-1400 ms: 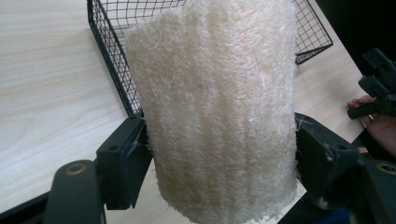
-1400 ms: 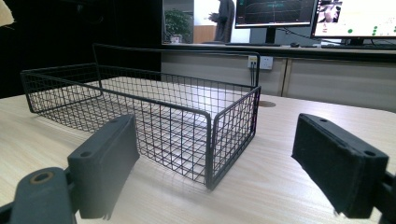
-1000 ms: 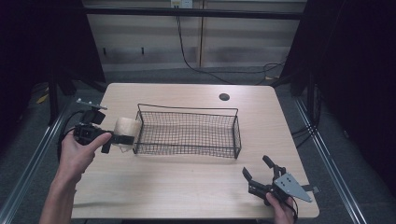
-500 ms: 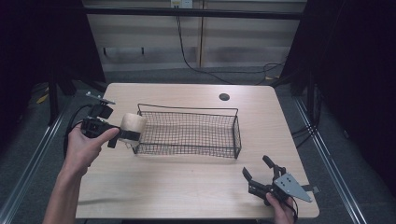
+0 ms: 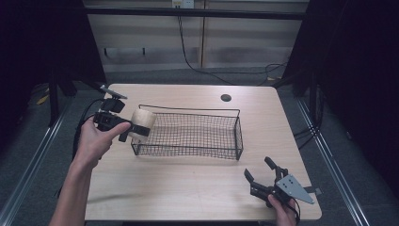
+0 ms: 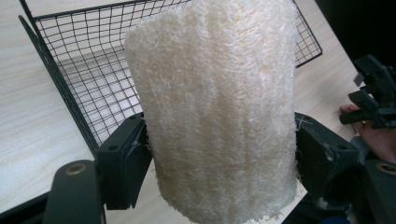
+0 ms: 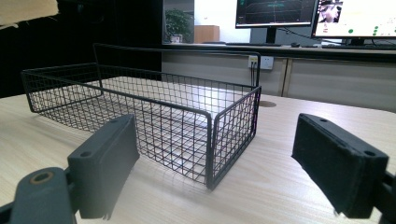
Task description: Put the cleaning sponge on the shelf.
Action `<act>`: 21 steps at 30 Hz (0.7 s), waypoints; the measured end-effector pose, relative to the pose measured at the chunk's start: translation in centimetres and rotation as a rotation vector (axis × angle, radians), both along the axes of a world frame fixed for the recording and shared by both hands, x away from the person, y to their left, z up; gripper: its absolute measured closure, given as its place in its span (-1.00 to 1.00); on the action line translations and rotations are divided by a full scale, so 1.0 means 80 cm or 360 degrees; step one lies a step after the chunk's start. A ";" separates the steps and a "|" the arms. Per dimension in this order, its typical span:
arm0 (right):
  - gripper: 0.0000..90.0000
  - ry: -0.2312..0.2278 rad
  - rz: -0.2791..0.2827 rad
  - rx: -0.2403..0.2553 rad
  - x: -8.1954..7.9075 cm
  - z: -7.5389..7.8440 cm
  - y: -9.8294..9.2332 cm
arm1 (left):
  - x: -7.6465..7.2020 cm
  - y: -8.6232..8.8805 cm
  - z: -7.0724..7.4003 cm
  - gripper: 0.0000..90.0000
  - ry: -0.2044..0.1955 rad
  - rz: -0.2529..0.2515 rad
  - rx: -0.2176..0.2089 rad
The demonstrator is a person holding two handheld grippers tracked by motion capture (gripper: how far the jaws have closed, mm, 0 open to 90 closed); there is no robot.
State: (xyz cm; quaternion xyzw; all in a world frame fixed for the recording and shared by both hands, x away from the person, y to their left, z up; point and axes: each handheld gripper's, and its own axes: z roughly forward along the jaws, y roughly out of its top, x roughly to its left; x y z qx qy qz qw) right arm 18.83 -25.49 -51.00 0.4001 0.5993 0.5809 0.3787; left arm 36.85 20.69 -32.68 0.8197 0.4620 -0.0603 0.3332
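Loofah clamped between left gripper jaws, held over the left end of the wire basket, above its rim. Basket sits mid-table, long side running left-right, nothing visible inside. Right gripper rests at the near right corner of the table, jaws spread wide, holding nothing, pointing toward the basket's near right corner. Grippers well apart.

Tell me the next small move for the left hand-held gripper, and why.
Probably carry the loofah a little further over the basket before letting go. The left hand-held gripper grips it between both jaws at the basket's left end wall, raised off the table, so releasing now might drop it on the rim.
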 end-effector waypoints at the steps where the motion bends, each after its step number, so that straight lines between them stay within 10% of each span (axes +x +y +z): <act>1: -0.70 -0.0001 0.0001 0.0000 0.000 0.000 0.000 | 0.001 -0.003 0.000 -0.42 -0.0001 -0.0006 0.0010; 21: -0.70 0.0006 0.0007 -0.0011 0.001 0.000 0.000 | 0.033 -0.029 -0.003 -0.42 0.0076 0.0013 0.0189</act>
